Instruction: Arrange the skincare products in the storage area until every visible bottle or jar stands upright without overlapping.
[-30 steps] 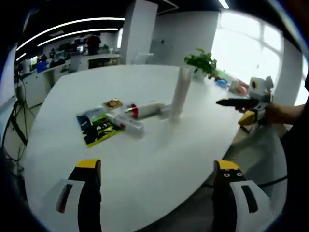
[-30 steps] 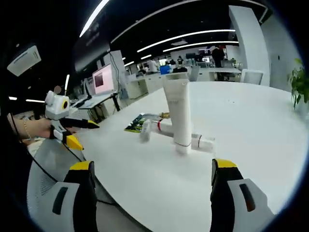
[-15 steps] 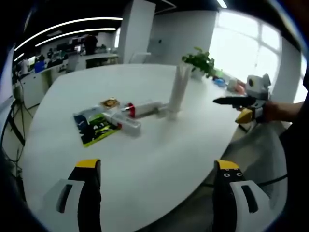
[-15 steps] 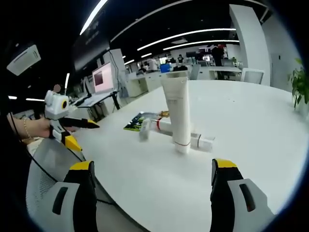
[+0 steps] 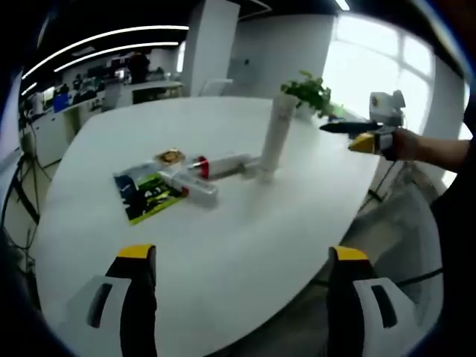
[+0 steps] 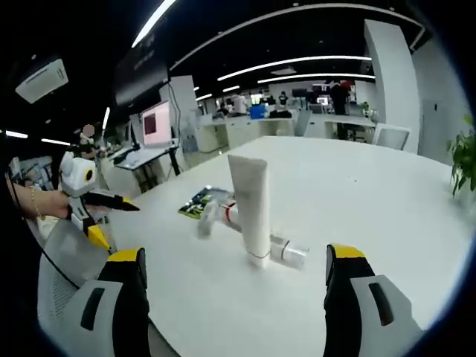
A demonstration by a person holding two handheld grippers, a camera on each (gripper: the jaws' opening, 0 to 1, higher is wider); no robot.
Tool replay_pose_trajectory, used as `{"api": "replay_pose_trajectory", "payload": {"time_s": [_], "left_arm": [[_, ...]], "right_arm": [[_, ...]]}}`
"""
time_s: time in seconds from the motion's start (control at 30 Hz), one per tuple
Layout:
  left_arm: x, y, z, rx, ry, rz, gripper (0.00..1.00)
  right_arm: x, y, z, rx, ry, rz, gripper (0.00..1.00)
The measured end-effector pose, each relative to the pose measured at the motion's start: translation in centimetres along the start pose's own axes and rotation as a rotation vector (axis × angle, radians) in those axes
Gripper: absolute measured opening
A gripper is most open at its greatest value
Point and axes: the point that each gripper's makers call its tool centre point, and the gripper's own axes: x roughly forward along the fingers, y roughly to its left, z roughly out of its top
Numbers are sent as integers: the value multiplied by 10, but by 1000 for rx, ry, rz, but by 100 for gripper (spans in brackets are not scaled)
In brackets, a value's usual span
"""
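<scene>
An open-plan office with ceiling strip lights and distant desks is surrounding a large white rounded table [image 5: 245, 245], and a green potted plant [image 5: 311, 91] is sitting at its far edge by the bright windows.

Judging by how things lie, the arranging is only partly done. One tall white squeeze tube [image 6: 251, 210] is standing upright on its cap near the table's middle. Right at its base, a white tube with a red band [image 5: 218, 165] is lying on its side, and just beside that a pale cylindrical bottle [image 5: 192, 188] is also lying flat; both are waiting to be stood up. The two lying items seem to be touching at one end, though the blur makes that hard to confirm. A flat green-and-black printed packet [image 5: 149, 195] is lying next to them, with a small gold-brown round item [image 5: 172, 157] just behind it, too small to identify.

The left gripper [image 5: 239, 297] is hovering over the near table edge with its yellow-tipped jaws spread wide and holding nothing. The right gripper [image 6: 232, 297] is likewise spread wide and empty, pointing toward the upright tube, well apart from it.
</scene>
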Motion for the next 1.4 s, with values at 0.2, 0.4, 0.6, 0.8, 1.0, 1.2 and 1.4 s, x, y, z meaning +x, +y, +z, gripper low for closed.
{"api": "replay_pose_trajectory", "payload": {"time_s": [0.2,0.4,0.6,0.8,1.0,1.2,1.4], "left_arm": [[-1,1,-1,-11,-3,9,88],[-1,1,0,-12,-4,14,88],[0,2,-2,-16,3,18,87],[0,3,-4,-22,15,18,87],[0,5,-6,-37,17,21,87],[0,6,-6,-47,19,25,87],[1,7,-8,-54,27,27,87]], "right_arm": [[20,-9,26,-65,-5,37,99],[35,-14,58,-77,-25,72,99],[53,-19,87,-93,-17,111,94],[75,-32,100,-92,45,140,90],[97,-51,110,-133,106,153,88],[120,-55,105,-200,192,190,86],[143,-52,79,-313,327,263,84]]}}
